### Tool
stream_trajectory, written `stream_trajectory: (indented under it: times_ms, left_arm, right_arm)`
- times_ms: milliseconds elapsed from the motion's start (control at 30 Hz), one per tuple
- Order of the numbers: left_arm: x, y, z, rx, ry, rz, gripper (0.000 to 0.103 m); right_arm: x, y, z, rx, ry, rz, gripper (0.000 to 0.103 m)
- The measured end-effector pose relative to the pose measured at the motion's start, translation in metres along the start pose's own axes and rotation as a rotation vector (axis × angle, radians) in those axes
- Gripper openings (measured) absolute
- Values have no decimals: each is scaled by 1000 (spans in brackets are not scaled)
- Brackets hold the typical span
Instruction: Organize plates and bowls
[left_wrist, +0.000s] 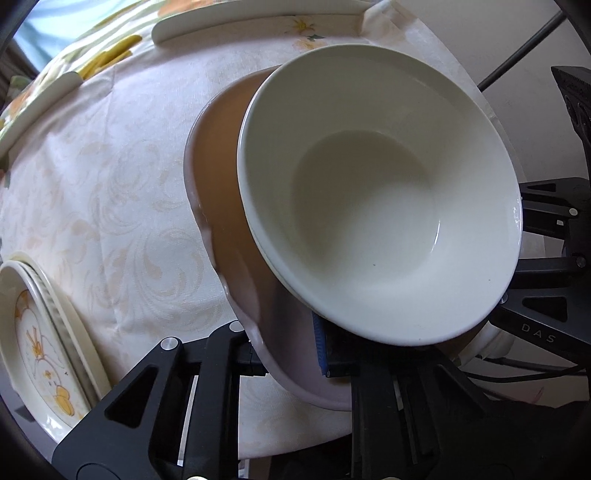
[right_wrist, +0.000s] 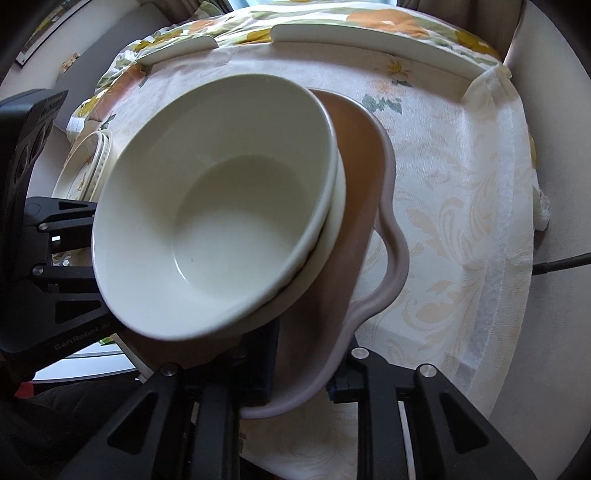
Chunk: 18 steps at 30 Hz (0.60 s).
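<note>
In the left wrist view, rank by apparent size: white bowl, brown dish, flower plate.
1. White bowl, though it is nearest the camera.
2. Brown dish, partly hidden by the bowl, so unsure.
3. Flower plate, cut by the frame edge.

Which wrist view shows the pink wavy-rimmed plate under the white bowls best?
The right wrist view: the pink plate shows its wavy rim along one whole side, with the right gripper clamped on its edge. The left wrist view shows only a narrower strip of it beside the white bowls.
</note>
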<state>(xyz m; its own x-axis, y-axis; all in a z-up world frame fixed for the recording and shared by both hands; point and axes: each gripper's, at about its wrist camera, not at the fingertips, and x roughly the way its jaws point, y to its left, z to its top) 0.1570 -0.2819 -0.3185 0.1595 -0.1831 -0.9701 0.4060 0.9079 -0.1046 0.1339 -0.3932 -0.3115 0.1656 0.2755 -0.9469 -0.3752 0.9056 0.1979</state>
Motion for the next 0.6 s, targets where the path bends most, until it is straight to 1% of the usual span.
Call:
stream_trajectory:
  times_ms: [100,133,267,433,533,600]
  left_arm:
    - [-7,-2,-3,2,-18,14,15]
    - [-18,1,5,1,-26,15,15]
    - [-45,9,4,5,-63,24,15]
    - [-91,37,-6,9,-101,39,15]
    - [-112,62,-16,1,-121,40,15]
    - [-124,82,-26,-1,-124,42,15]
  right_arm:
    - [-4,3,3,-7,-15,-11,19]
    - [-7,5,4,-9,-24,-15,19]
    - [-27,16,12,-18,-56,-31,19]
    - [-54,51,29,-33,-79,-49,19]
    - [-66,78,35,-41,-94,-55,19]
    - [-65,102,43,-45,-102,-62,19]
